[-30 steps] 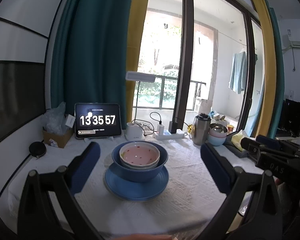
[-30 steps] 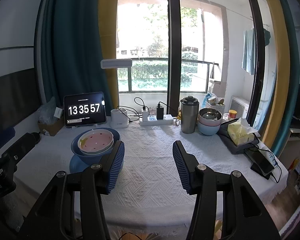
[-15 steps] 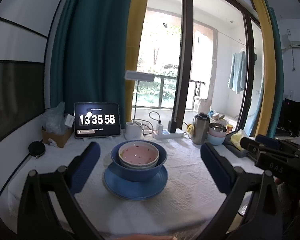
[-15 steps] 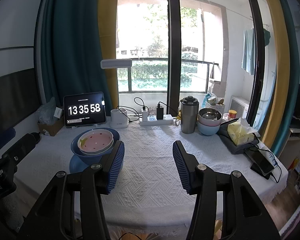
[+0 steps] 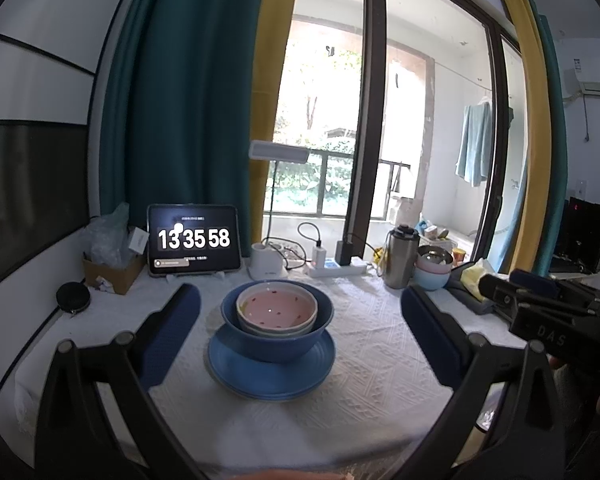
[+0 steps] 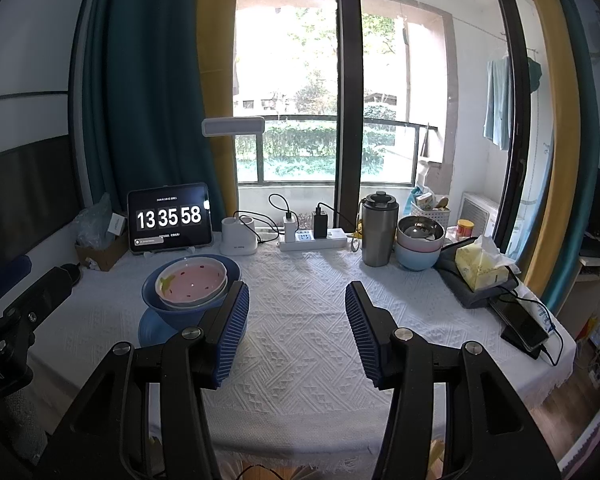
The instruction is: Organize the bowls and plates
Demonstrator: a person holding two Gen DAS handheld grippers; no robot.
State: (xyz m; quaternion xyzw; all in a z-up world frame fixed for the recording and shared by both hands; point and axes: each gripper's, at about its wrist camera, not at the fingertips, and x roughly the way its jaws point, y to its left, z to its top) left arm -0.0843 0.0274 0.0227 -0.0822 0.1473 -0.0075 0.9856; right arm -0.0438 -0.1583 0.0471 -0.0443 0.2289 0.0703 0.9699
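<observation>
A pink dotted bowl (image 5: pixel 276 307) sits nested in a dark blue bowl (image 5: pixel 277 336), which stands on a blue plate (image 5: pixel 271 372) on the white-clothed worktop (image 5: pixel 372 368), in front of a tablet (image 5: pixel 193 240) that shows a clock. The left tool (image 5: pixel 300 332) hangs above the worktop with its jaws spread wide on either side of the stack, touching nothing. The right tool (image 6: pixel 296 332) is also open and empty, with the stack just to its left and two more stacked bowls (image 6: pixel 418 246) beside a steel flask (image 6: pixel 379 229) at the far right.
</observation>
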